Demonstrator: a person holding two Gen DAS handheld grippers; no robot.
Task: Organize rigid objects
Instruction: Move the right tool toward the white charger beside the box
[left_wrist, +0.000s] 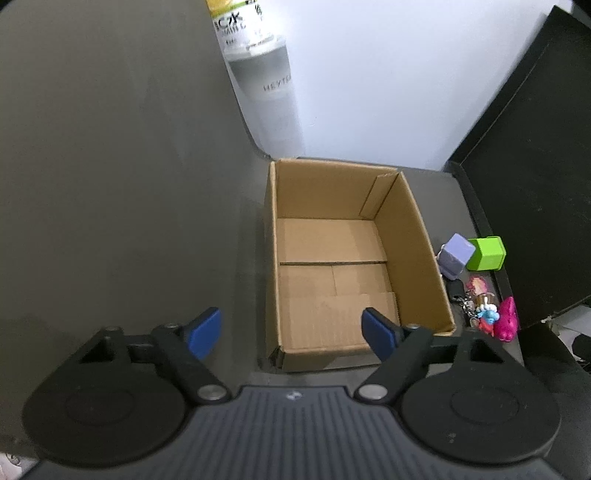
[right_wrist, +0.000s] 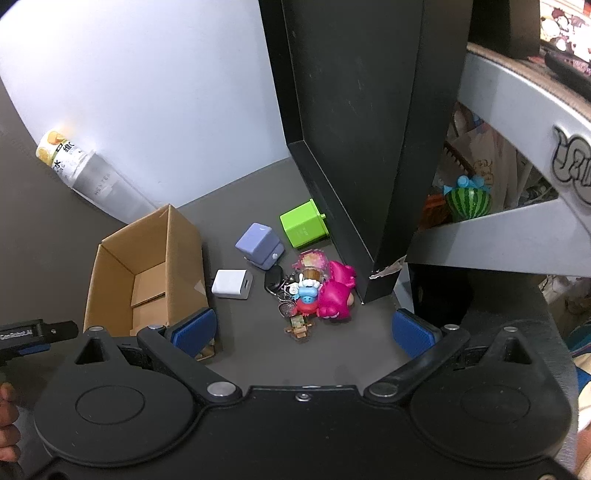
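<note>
Box: the cardboard box (left_wrist: 332, 258) sits open and empty on the dark table (right_wrist: 258, 354).
Items: white block (right_wrist: 232, 283), purple block (right_wrist: 258, 245), green cube (right_wrist: 303, 228) and pink toy (right_wrist: 336, 295) lie just right of the box, close together.
Left gripper (left_wrist: 293, 334): jaws spread, empty, over the box's near edge.
Right gripper (right_wrist: 303, 332): jaws wide, empty, above the toys.
Advice: probably take 1 item at a time, outermost first; clear the box wall before letting go.
</note>
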